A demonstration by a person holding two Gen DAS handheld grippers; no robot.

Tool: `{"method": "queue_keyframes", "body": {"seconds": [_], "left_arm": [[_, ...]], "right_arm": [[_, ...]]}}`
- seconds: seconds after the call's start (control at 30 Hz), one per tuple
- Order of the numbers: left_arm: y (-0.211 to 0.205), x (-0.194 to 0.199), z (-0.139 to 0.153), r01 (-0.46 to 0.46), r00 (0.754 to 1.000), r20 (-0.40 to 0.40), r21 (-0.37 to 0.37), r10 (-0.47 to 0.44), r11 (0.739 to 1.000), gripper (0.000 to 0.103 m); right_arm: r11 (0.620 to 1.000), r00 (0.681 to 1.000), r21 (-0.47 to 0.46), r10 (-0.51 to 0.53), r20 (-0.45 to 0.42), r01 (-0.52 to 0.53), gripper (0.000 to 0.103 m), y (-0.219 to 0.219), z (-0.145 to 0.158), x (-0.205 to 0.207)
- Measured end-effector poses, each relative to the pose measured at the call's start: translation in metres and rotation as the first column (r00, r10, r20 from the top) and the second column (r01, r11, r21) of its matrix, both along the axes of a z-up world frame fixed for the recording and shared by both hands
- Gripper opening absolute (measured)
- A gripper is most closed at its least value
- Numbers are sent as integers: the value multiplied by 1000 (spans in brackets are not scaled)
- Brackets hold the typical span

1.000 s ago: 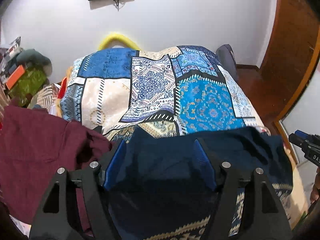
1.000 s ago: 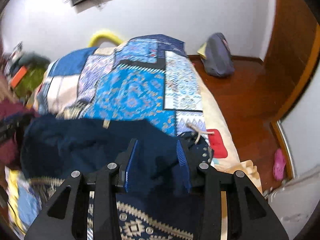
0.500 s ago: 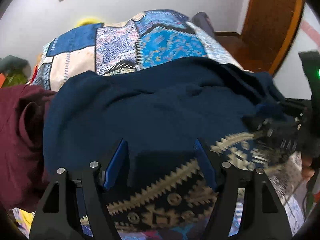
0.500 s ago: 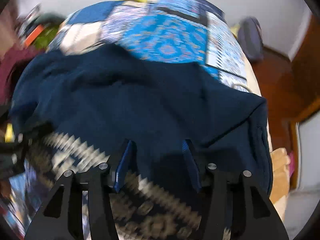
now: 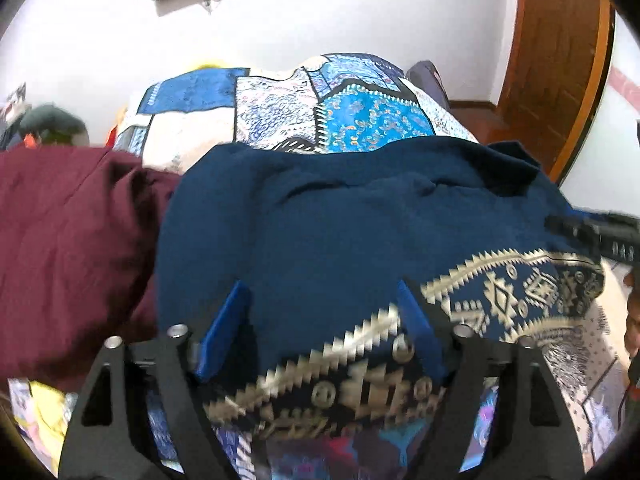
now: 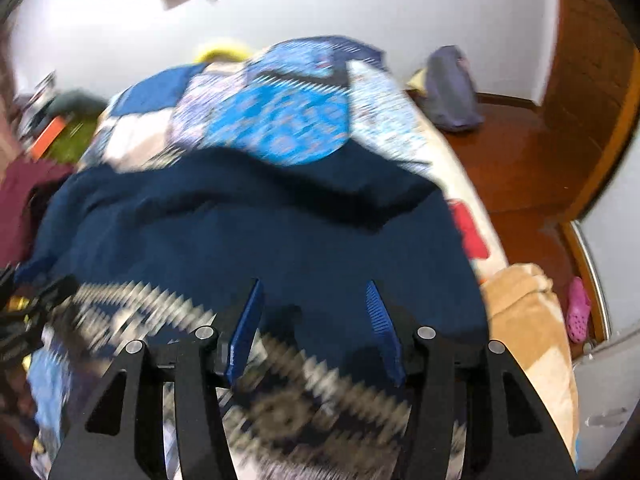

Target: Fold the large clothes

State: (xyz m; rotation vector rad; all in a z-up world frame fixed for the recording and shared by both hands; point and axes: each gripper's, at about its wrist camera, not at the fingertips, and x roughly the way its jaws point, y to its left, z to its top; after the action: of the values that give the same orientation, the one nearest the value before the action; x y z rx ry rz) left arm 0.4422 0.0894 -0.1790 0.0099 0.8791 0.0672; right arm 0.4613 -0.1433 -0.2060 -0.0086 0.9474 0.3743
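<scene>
While my left gripper (image 5: pixel 320 304) points down over the bed, its jaws are opening and stand wide; the navy garment (image 5: pixel 340 220) lies under and between the blue pads (image 5: pixel 224 328), which do not press on it. My right gripper (image 6: pixel 314 312) is opening its jaws too, spread apart over the same cloth with nothing pinched. A second ago both pairs of jaws stood narrower and the navy cloth hung bunched up close to my fingers; now it lies spread flat on the bed, a broad dark sheet. Nearest me runs its patterned hem (image 5: pixel 500 292), a band of pale zigzags and diamonds, which was not in view a second ago and has come into sight as the cloth went down. In the right wrist view the same band is smeared by motion blur. To the left of the navy garment, touching its edge, lies a maroon garment (image 5: pixel 68 240), much as it lay before. At the far right of the left wrist view the tip of my right gripper shows, near the hem. Beyond the navy cloth the blue patchwork bedspread (image 5: pixel 360 120) is now largely covered, only its far part showing. Farther still stand the white wall (image 5: pixel 340 12) and the wooden door (image 5: pixel 560 60).
</scene>
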Motion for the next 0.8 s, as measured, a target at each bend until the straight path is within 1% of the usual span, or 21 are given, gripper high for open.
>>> {"method": "queue_keyframes", "body": {"seconds": [0.07, 0.1, 0.13, 0.23, 0.3, 0.33, 0.37, 0.4, 0.43, 0.5, 0.53, 0.57, 0.6, 0.63, 0.8], "left_arm": [[10, -15, -2, -25, 1000, -10, -57, 24, 998, 81], [16, -22, -4, -41, 999, -18, -72, 40, 997, 81], [21, -28, -7, -59, 998, -27, -74, 57, 996, 81], [33, -44, -17, -111, 992, -62, -71, 107, 991, 82], [39, -54, -23, -158, 985, -81, -88, 151, 984, 82], [41, -58, -26, -170, 983, -87, -116, 161, 979, 83], [42, -61, -29, -175, 982, -96, -163, 161, 971, 84], [43, -63, -34, -177, 982, -108, -220, 157, 959, 85], [43, -63, -36, -179, 981, -116, -254, 154, 950, 85], [45, -63, -45, -176, 981, -138, -368, 134, 913, 85], [47, -61, -51, -173, 982, -146, -431, 121, 886, 85], [48, -60, -55, -175, 982, -151, -478, 115, 861, 85], [50, -58, -58, -183, 981, -148, -510, 124, 840, 85], [52, -56, -59, -185, 982, -139, -531, 131, 827, 85], [61, -44, -61, -169, 985, -95, -614, 141, 771, 86]], "right_arm": [[999, 999, 19, 42, 2, -42, 60, 3, 1, -15], [998, 999, 15, 54, 5, -55, 69, 3, 0, -21], [998, 998, 2, 57, 4, -57, 74, 3, -4, -24], [996, 999, -84, 33, -24, -35, 75, 0, -14, -25], [991, 999, -132, 3, -35, -7, 75, -8, -19, -26], [989, 999, -144, -22, -37, 16, 75, -13, -22, -24], [990, 998, -139, -40, -43, 34, 75, -18, -24, -24], [992, 997, -120, -53, -52, 47, 75, -24, -23, -26], [993, 996, -108, -63, -57, 57, 75, -25, -21, -26], [994, 996, -93, -69, -54, 64, 75, -29, -16, -30], [995, 997, -86, -61, -53, 56, 75, -28, -15, -30], [996, 997, -79, -50, -53, 46, 75, -28, -13, -34], [997, 998, -71, -36, -54, 32, 75, -27, -11, -36], [997, 998, -70, -26, -52, 23, 75, -25, -10, -38], [993, 1000, -118, 4, -24, -7, 75, -13, -13, -45]]}}
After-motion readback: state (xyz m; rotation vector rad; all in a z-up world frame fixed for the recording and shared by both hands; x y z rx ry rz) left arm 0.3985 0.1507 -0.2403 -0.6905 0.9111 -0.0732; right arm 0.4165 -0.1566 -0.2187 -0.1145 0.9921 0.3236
